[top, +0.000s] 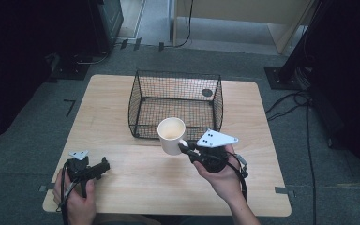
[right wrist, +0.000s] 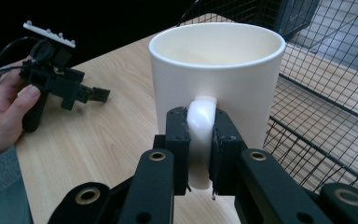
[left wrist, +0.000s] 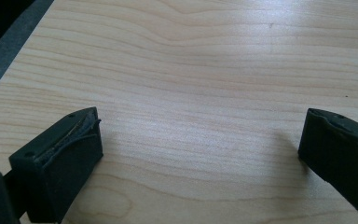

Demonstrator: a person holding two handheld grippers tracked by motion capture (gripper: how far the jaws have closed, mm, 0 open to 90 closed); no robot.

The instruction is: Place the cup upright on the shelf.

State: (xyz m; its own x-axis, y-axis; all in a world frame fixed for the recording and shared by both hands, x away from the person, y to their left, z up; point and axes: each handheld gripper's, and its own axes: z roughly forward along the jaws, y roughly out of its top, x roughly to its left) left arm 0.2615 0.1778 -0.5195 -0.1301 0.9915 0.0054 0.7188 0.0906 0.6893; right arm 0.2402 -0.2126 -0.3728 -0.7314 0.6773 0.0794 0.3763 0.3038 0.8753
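1. Biggest thing first: the wooden counter (top: 122,108) runs under both grippers, light grain, rounded corners, grey carpet all round it.
2. Next up is the black wire basket (top: 143,101), sitting on the counter just past the right gripper (top: 186,147). In the right gripper view its mesh runs along the right side, close behind the mug, though I can't tell whether they touch.
3. The cream mug (top: 171,136) is clamped by its handle (right wrist: 200,135) in the right gripper. That gripper's jaws are pinched tight on either side of the handle, so it's carrying the mug upright, mouth up, held up off the counter right at the basket's near wall. In the high view the mug is straight off the gripper's tips, on the side towards the left gripper.
4. The right hand (top: 222,176) is wrapped round the gripper body, grey three-cornered plate on top.
5. The left gripper (top: 107,165) is well apart from the mug, off near the counter's front corner, held in the left hand (top: 77,199). Its jaws stand wide apart with nothing but bare wood between them, low over the counter.
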